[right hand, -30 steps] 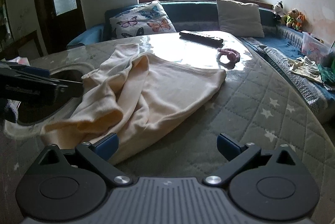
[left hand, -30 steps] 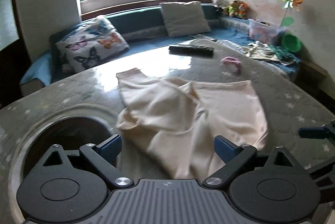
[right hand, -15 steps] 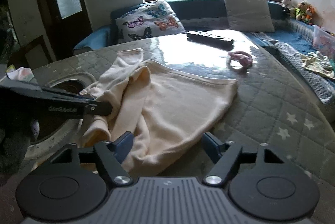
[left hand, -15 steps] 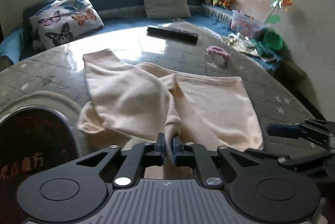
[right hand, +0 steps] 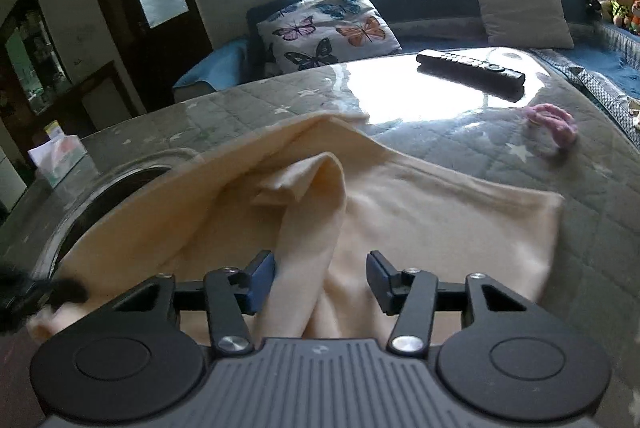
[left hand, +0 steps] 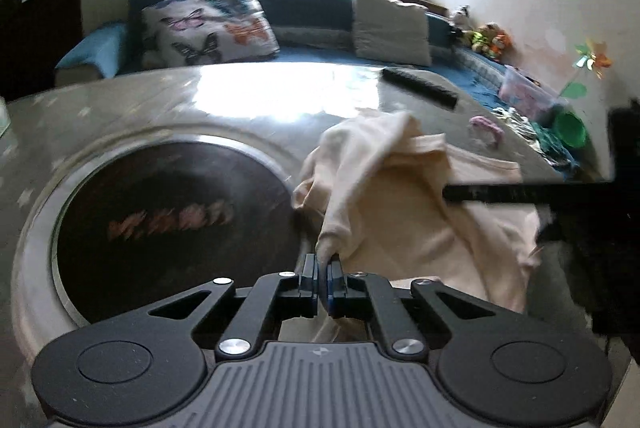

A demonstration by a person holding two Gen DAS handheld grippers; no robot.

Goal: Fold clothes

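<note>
A cream garment (left hand: pixel 404 196) lies crumpled on the quilted table. My left gripper (left hand: pixel 323 278) is shut on a bunched end of it and holds that end lifted and pulled toward the left. In the right wrist view the garment (right hand: pixel 420 212) spreads across the table, and a raised fold of it runs down between the fingers of my right gripper (right hand: pixel 321 278), which is open. The right gripper's finger (left hand: pixel 520 193) shows as a dark bar over the cloth in the left wrist view.
A round dark inset (left hand: pixel 172 224) sits in the table at the left. A black remote (right hand: pixel 470 68) and a pink hair tie (right hand: pixel 554 122) lie farther back. A tissue box (right hand: pixel 60 154) stands at the left edge. A sofa with a butterfly pillow (right hand: pixel 326 28) lies behind.
My left gripper closed on the garment's end and has pulled it up and to the left. My right gripper moved in over the cloth, with a fold now between its open fingers.
</note>
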